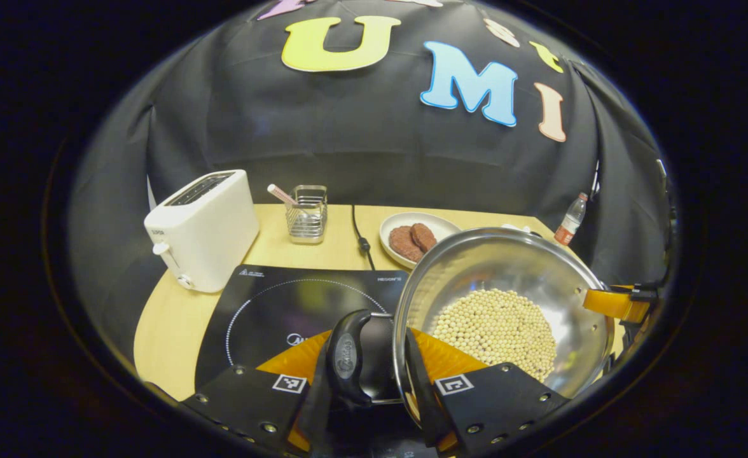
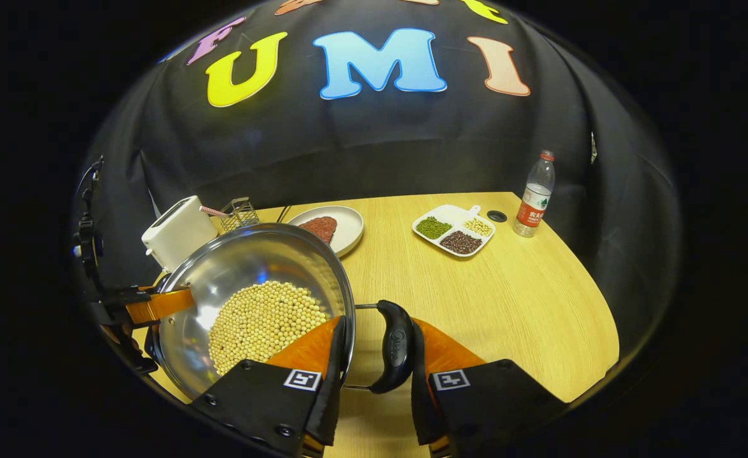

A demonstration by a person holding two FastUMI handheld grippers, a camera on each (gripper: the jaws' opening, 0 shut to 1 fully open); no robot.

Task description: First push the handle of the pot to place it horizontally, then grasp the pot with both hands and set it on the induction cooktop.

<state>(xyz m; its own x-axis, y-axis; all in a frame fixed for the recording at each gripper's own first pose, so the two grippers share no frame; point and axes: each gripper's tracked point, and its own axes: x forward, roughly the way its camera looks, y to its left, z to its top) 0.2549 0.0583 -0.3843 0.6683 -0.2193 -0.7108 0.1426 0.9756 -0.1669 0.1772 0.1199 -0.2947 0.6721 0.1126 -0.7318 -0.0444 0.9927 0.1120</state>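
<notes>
Over the glossy black induction cooktop hangs a round steel pot of pale beans, tilted. Left tongs clamp one curved black handle, right tongs the other handle. Beyond its rim, bare wooden worktop runs to a sectioned tray.

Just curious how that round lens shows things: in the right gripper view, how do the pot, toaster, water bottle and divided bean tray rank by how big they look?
1. Pot, nearest the camera.
2. Divided bean tray and toaster: too alike to rank.
3. Water bottle, farthest back.
</notes>
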